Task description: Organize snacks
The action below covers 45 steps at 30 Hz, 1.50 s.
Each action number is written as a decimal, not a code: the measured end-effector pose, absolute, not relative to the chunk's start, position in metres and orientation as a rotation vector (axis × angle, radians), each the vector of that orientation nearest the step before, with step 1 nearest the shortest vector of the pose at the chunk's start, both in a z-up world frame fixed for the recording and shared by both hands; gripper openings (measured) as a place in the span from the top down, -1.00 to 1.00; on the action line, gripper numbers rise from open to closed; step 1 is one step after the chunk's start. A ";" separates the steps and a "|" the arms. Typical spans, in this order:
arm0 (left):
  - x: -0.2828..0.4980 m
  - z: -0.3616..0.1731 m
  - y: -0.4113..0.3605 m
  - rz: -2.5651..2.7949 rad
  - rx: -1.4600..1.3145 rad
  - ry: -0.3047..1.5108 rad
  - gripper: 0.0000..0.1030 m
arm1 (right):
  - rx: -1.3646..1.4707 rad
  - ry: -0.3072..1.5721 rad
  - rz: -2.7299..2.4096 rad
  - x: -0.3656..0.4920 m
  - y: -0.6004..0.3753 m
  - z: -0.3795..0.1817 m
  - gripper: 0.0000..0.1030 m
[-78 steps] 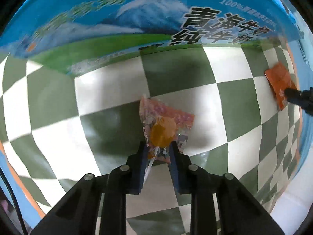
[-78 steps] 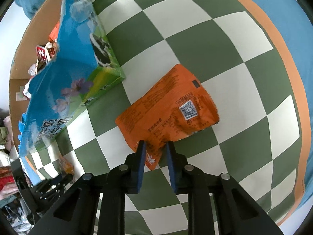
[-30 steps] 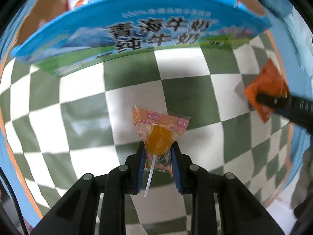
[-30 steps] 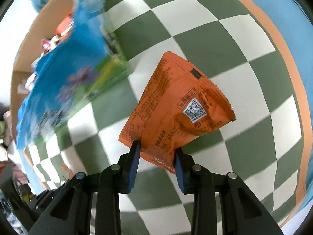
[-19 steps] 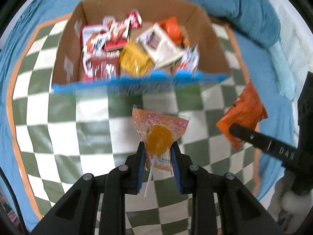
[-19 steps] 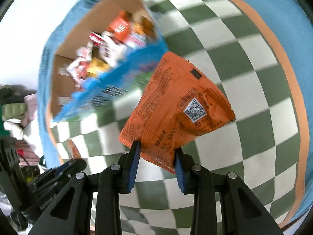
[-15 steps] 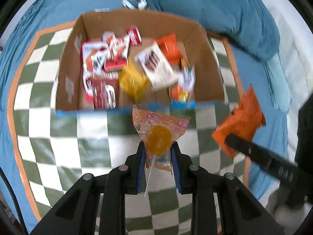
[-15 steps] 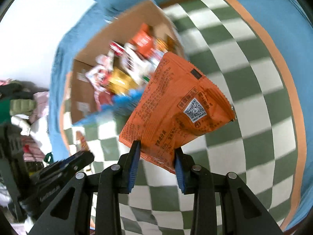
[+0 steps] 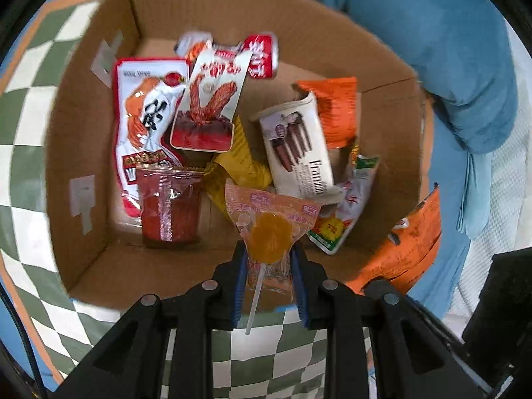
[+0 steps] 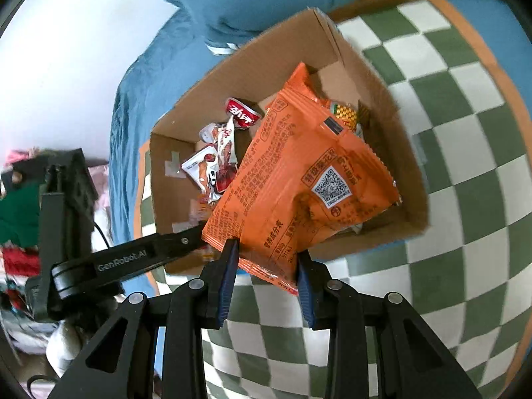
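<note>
My left gripper is shut on an orange lollipop in a clear pink wrapper and holds it over the near edge of the open cardboard box. My right gripper is shut on the corner of an orange snack bag and holds it above the same box. The bag also shows at the right of the left wrist view. The left gripper's arm shows in the right wrist view. The box holds several snack packets.
The box stands on a green and white checked mat with an orange border. A blue blanket lies bunched behind and right of the box. Clothes are piled at the far left of the right wrist view.
Both grippers rose from the mat with their snacks and moved forward over the box. The box interior now fills the left wrist view.
</note>
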State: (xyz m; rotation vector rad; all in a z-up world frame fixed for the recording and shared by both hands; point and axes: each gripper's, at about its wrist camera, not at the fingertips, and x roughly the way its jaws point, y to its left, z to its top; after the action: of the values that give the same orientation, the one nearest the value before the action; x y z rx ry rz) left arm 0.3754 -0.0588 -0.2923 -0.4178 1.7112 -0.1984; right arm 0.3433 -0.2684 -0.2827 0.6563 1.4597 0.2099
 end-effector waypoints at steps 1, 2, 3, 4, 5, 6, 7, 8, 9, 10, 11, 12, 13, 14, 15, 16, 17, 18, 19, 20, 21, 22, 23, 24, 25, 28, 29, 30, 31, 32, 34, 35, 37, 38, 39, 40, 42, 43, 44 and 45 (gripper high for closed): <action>0.379 -0.297 -0.058 -0.196 -0.425 1.725 0.56 | 0.667 1.471 0.207 0.346 -0.267 -0.289 0.31; 0.381 -0.301 -0.058 -0.194 -0.431 1.736 0.56 | 0.677 1.481 0.202 0.349 -0.265 -0.295 0.31; 0.382 -0.305 -0.059 -0.193 -0.437 1.746 0.56 | 0.685 1.492 0.200 0.351 -0.263 -0.301 0.31; 0.385 -0.308 -0.059 -0.193 -0.440 1.755 0.56 | 0.693 1.504 0.198 0.353 -0.261 -0.306 0.31; 0.386 -0.311 -0.060 -0.187 -0.439 1.761 0.56 | 0.701 1.513 0.196 0.355 -0.259 -0.310 0.31; 0.387 -0.313 -0.061 -0.186 -0.438 1.765 0.56 | 0.703 1.519 0.191 0.356 -0.258 -0.315 0.31; 0.388 -0.316 -0.062 -0.184 -0.431 1.773 0.55 | 0.701 1.522 0.185 0.358 -0.257 -0.318 0.31; 0.388 -0.318 -0.062 -0.182 -0.426 1.782 0.54 | 0.701 1.528 0.183 0.360 -0.256 -0.321 0.31; 0.388 -0.320 -0.061 -0.180 -0.425 1.792 0.54 | 0.704 1.533 0.181 0.362 -0.255 -0.324 0.31; 0.388 -0.322 -0.061 -0.177 -0.423 1.807 0.51 | 0.708 1.539 0.177 0.364 -0.255 -0.327 0.31; 0.386 -0.324 -0.061 -0.168 -0.421 1.825 0.48 | 0.707 1.542 0.176 0.365 -0.254 -0.330 0.31; 0.384 -0.326 -0.059 -0.151 -0.422 1.842 0.47 | 0.702 1.552 0.178 0.368 -0.254 -0.333 0.29; 0.383 -0.327 -0.058 -0.136 -0.423 1.856 0.45 | 0.703 1.564 0.178 0.370 -0.254 -0.334 0.27; 0.381 -0.328 -0.057 -0.127 -0.421 1.865 0.44 | 0.706 1.578 0.177 0.371 -0.254 -0.337 0.21; 0.380 -0.328 -0.057 -0.126 -0.420 1.866 0.42 | 0.702 1.598 0.171 0.372 -0.254 -0.339 0.20; 0.378 -0.327 -0.056 -0.127 -0.416 1.865 0.38 | 0.695 1.618 0.166 0.373 -0.254 -0.342 0.20; 0.377 -0.325 -0.056 -0.126 -0.406 1.863 0.37 | 0.690 1.629 0.164 0.373 -0.254 -0.343 0.17; 0.376 -0.324 -0.056 -0.128 -0.403 1.860 0.36 | 0.684 1.642 0.162 0.373 -0.254 -0.344 0.15; 0.374 -0.322 -0.055 -0.129 -0.399 1.857 0.26 | 0.677 1.646 0.159 0.373 -0.254 -0.345 0.13; 0.373 -0.320 -0.055 -0.128 -0.400 1.852 0.08 | 0.669 1.648 0.155 0.373 -0.254 -0.344 0.01; 0.372 -0.318 -0.054 -0.127 -0.401 1.844 0.00 | 0.662 1.647 0.154 0.373 -0.254 -0.343 -0.17; 0.371 -0.314 -0.054 -0.128 -0.399 1.831 -0.16 | 0.654 1.645 0.153 0.373 -0.255 -0.341 -0.25; 0.370 -0.311 -0.053 -0.126 -0.397 1.821 -0.21 | 0.642 1.640 0.150 0.372 -0.255 -0.338 -0.32; 0.369 -0.307 -0.052 -0.121 -0.392 1.809 -0.21 | 0.630 1.637 0.150 0.370 -0.257 -0.332 -0.33; 0.367 -0.301 -0.052 -0.116 -0.371 1.795 -0.23 | 0.612 1.632 0.148 0.369 -0.257 -0.329 -0.34; 0.363 -0.291 -0.052 -0.109 -0.335 1.770 -0.65 | 0.557 1.618 0.149 0.368 -0.256 -0.318 -0.61; 0.361 -0.285 -0.052 -0.101 -0.306 1.754 -0.67 | 0.539 1.613 0.151 0.367 -0.256 -0.314 -0.65; 0.363 -0.281 -0.053 -0.095 -0.286 1.742 -0.67 | 0.509 1.608 0.144 0.366 -0.255 -0.310 -0.66; 0.360 -0.276 -0.053 -0.085 -0.260 1.726 -0.71 | 0.469 1.594 0.139 0.364 -0.255 -0.304 -0.66; 0.357 -0.271 -0.052 -0.075 -0.231 1.707 -0.71 | 0.435 1.582 0.136 0.363 -0.255 -0.299 -0.67; 0.354 -0.261 -0.052 -0.063 -0.191 1.673 -0.72 | 0.350 1.554 0.123 0.360 -0.254 -0.287 -0.69; 0.351 -0.255 -0.051 -0.055 -0.164 1.654 -0.72 | 0.314 1.537 0.120 0.359 -0.252 -0.282 -0.70; 0.351 -0.247 -0.049 -0.039 -0.134 1.620 -0.72 | 0.264 1.511 0.116 0.356 -0.252 -0.272 -0.73; 0.350 -0.244 -0.047 -0.034 -0.124 1.609 -0.72 | 0.243 1.498 0.112 0.356 -0.252 -0.267 -0.73; 0.348 -0.241 -0.046 -0.030 -0.119 1.599 -0.72 | 0.227 1.485 0.110 0.355 -0.252 -0.263 -0.74; 0.345 -0.237 -0.045 -0.027 -0.121 1.583 -0.72 | 0.216 1.473 0.108 0.354 -0.251 -0.260 -0.74; 0.342 -0.232 -0.044 -0.021 -0.120 1.566 -0.72 | 0.204 1.455 0.101 0.353 -0.253 -0.252 -0.74; 0.340 -0.229 -0.044 -0.019 -0.120 1.554 -0.72 | 0.205 1.450 0.099 0.352 -0.255 -0.248 -0.74; 0.338 -0.225 -0.043 -0.017 -0.122 1.541 -0.72 | 0.207 1.446 0.098 0.351 -0.256 -0.245 -0.74; 0.337 -0.222 -0.043 -0.017 -0.121 1.532 -0.72 | 0.207 1.442 0.095 0.350 -0.258 -0.242 -0.75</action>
State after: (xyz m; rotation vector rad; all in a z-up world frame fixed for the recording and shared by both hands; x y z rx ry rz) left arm 0.3366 -0.0432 -0.2220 -0.1213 1.5322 -0.0169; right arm 0.3498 -0.2575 -0.2423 0.2071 1.4422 0.0949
